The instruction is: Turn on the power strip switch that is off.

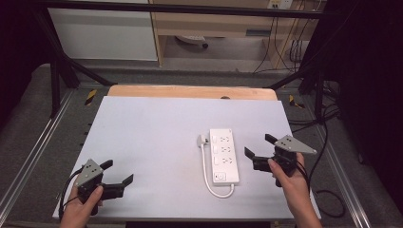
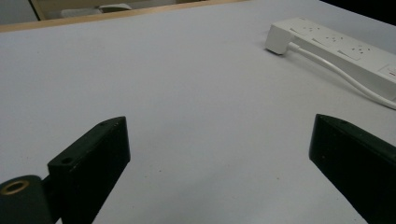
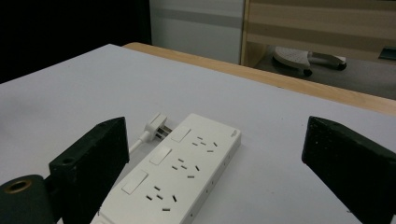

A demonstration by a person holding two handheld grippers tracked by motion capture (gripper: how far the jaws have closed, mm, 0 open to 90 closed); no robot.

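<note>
A white power strip [image 1: 224, 155] lies on the white table top [image 1: 152, 142], right of centre, sockets up. Its white cable [image 1: 207, 171] loops from the near end up the left side to a white plug [image 1: 203, 140] lying beside the far end. My right gripper [image 1: 259, 147] hovers just right of the strip, open, with the strip [image 3: 180, 172] and plug [image 3: 156, 126] ahead between its jaws. My left gripper [image 1: 118, 173] is open near the front left corner, well apart from the strip [image 2: 345, 51], with nothing between its jaws.
A wooden strip [image 1: 190, 91] borders the table's far edge. Black frame posts [image 1: 57, 71] stand at the far corners and cables [image 1: 328, 142] trail on the floor to the right. A cabinet [image 1: 102, 33] and shelf unit [image 1: 214, 28] stand beyond.
</note>
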